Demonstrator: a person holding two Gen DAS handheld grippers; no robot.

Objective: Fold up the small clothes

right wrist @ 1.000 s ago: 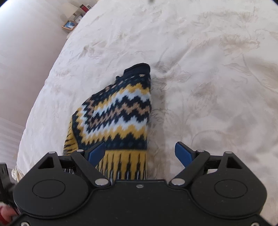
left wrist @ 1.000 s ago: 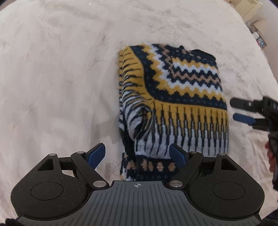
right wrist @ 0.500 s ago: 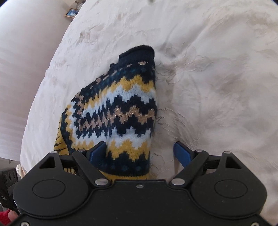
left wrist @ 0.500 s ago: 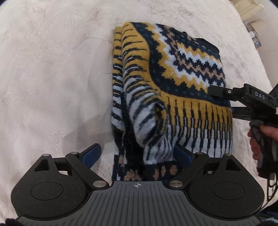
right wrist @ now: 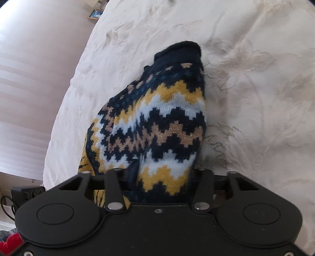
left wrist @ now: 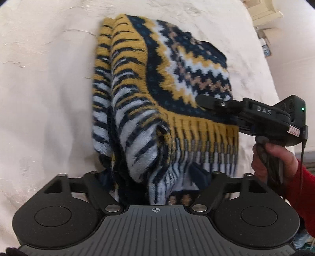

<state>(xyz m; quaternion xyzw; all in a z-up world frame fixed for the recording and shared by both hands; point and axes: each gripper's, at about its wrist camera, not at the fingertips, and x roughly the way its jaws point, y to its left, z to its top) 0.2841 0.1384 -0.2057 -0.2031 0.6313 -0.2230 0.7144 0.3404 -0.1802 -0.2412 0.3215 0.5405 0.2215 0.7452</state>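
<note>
Broadly, found a cream embroidered bedspread (left wrist: 49,98) filling the left of the left wrist view, with pale shelving (left wrist: 263,11) past its far right corner. Found the sweater (left wrist: 157,88), a navy, mustard and white zigzag knit, lying folded on the middle of that bedspread. Saw its near edge bunched between the fingers of the left gripper (left wrist: 155,177), tilted steeply down, jaws just closed in and clamping the knit. Further right, saw the right gripper (left wrist: 204,100) angled down over the sweater's right edge, held by a hand (left wrist: 275,155) in a red sleeve (left wrist: 307,187); jaws likewise just drawn in, pinching the fabric. In the right wrist view, noted a pale wall (right wrist: 29,78) at the left.
</note>
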